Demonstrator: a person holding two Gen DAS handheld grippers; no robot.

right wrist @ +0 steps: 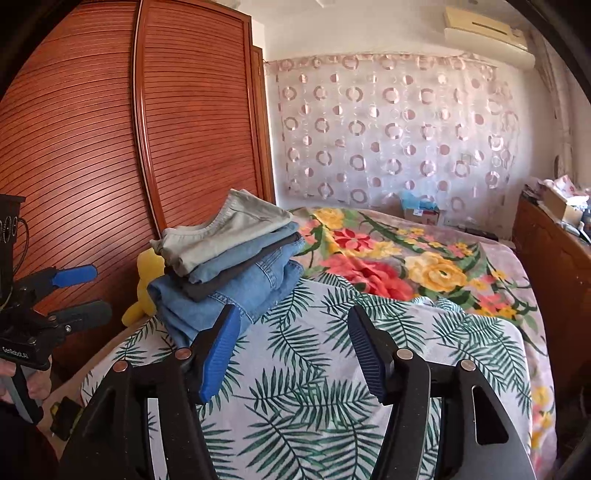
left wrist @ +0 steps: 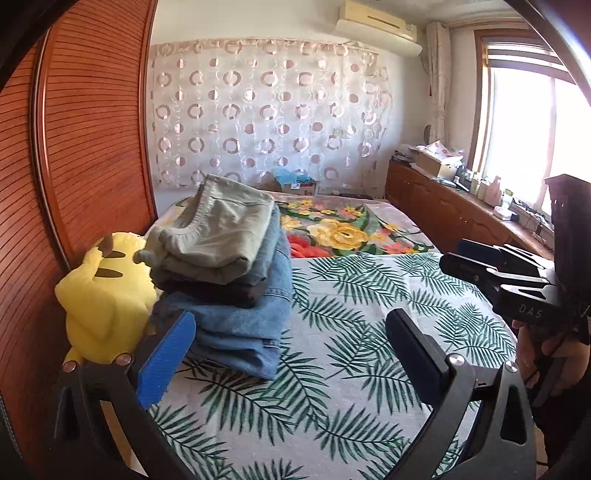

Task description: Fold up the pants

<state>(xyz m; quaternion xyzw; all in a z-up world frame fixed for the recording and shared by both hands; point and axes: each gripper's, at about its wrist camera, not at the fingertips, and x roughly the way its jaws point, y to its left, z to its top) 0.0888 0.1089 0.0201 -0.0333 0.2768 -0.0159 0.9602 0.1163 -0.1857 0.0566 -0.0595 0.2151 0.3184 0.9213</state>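
Folded pants stack [left wrist: 225, 269] ahead-left of left gripper [left wrist: 291, 354], seemingly apart

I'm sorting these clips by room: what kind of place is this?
Most likely a home bedroom: a bed under a palm-leaf printed sheet and floral blanket, a slatted reddish wooden wardrobe beside it, and a stack of folded pants.

To my left stands a tall reddish-brown wardrobe [right wrist: 110, 129] with slatted doors, and straight ahead a sheer curtain [left wrist: 266, 110] patterned with pink rings hangs across the white far wall, under an air conditioner [left wrist: 380, 26] mounted near the ceiling. The bed [right wrist: 325, 387] below me wears a palm-leaf sheet, with a floral blanket [right wrist: 406, 258] spread beyond it. On my right, bright daylight pours through a wood-framed window [left wrist: 524, 122] above a long, cluttered wooden cabinet [left wrist: 443, 206].
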